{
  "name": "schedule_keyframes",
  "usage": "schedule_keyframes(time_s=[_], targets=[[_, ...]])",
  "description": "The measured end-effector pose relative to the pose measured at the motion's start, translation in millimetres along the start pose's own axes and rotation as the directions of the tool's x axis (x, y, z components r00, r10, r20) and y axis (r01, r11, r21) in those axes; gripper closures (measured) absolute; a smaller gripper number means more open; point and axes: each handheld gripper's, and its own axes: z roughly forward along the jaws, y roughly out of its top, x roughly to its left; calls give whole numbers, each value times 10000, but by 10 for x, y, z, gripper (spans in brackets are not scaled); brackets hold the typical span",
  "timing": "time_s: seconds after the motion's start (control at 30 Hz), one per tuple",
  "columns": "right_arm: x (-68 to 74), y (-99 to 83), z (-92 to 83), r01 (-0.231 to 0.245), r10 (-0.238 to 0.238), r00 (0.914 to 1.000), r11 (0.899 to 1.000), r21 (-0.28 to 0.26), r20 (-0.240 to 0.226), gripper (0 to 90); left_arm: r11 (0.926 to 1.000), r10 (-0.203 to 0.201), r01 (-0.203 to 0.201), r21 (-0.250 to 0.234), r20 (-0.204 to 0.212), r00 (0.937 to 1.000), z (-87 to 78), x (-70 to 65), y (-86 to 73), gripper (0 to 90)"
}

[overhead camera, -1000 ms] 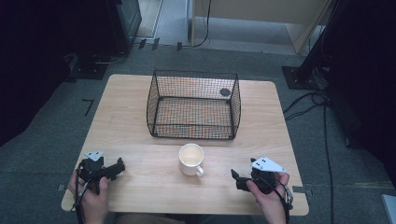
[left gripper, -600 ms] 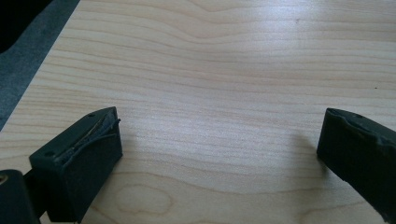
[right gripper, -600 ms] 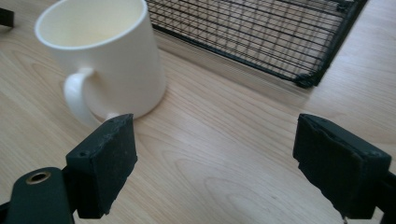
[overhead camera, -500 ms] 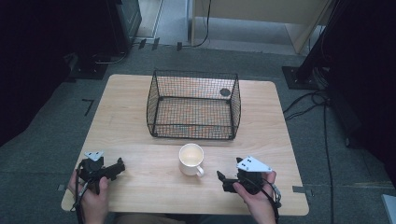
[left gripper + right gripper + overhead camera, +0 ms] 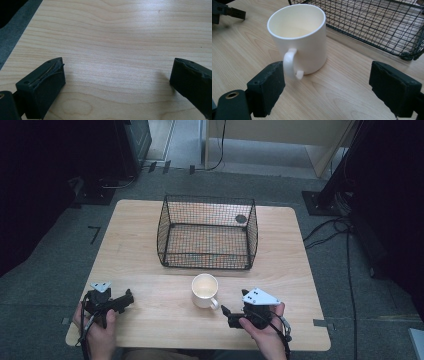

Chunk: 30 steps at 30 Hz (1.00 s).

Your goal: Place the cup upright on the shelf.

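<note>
The high view looks forward and down from above the near edge of the wooden table (image 5: 150, 225), far enough off to take in the whole top, the grey floor around it and both hands at the bottom of the frame. The left gripper view sits low and close to the table (image 5: 120, 37), looking along its two jaws at bare wood, with a strip of floor in the upper left corner. The right gripper view is equally low, facing the white mug (image 5: 298, 37) at centre left and the wire basket (image 5: 374, 25) across the upper right. The high view shares both with it: mug (image 5: 205, 290) at centre, basket (image 5: 207, 232) beyond.
</note>
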Motion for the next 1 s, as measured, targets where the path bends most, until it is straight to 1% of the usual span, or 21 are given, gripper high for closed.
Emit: schedule_keyframes(time_s=[0.2,0.27,0.43,0.47,0.53,0.57,0.6,0.67,0.7,0.73,0.8,0.9,0.93,0.97,1.0], targets=[[101,30,42,162,-163,9992,9999,-12,-362,127,10000,1,-1,2,-1,10000,0,0,0,1],[131,38,62,231,-233,9993,9997,-71,-305,132,10000,-2,2,-1,-1,10000,0,0,0,1],[200,44,122,199,-196,9986,9998,54,-481,141,10000,3,-3,3,0,10000,0,0,0,1],[219,44,136,214,-211,9987,9997,73,-465,149,10000,1,-1,-1,0,10000,0,0,0,1],[254,44,182,216,-211,9986,9997,113,-479,196,10000,-1,1,-2,-1,10000,0,0,0,1],[254,44,182,216,-211,9986,9997,113,-479,196,10000,-1,1,-2,-1,10000,0,0,0,1],[264,44,202,131,-125,9987,9998,126,-502,259,10000,4,-4,2,-1,10000,0,0,0,1],[268,44,216,79,-72,9976,9999,105,-688,338,10000,1,-1,0,0,10000,0,0,0,1],[268,44,216,79,-72,9976,9999,105,-688,338,10000,1,-1,0,0,10000,0,0,0,1],[282,45,235,163,-147,9970,9997,200,-763,394,10000,-1,1,-1,-1,10000,0,0,0,1],[295,38,267,212,-187,9980,9989,410,-612,460,10000,0,0,0,-2,10000,0,0,0,1],[297,24,310,119,-78,9982,9976,679,-600,563,10000,1,-1,0,-2,10000,0,0,0,1],[297,24,310,119,-78,9982,9976,679,-600,563,10000,1,-1,0,-2,10000,0,0,0,1],[306,20,326,202,-154,9978,9970,749,-638,609,10000,0,0,0,-2,10000,0,0,0,1],[312,18,333,228,-177,9977,9966,795,-648,624,10000,1,-1,1,-2,10000,0,0,0,1]])
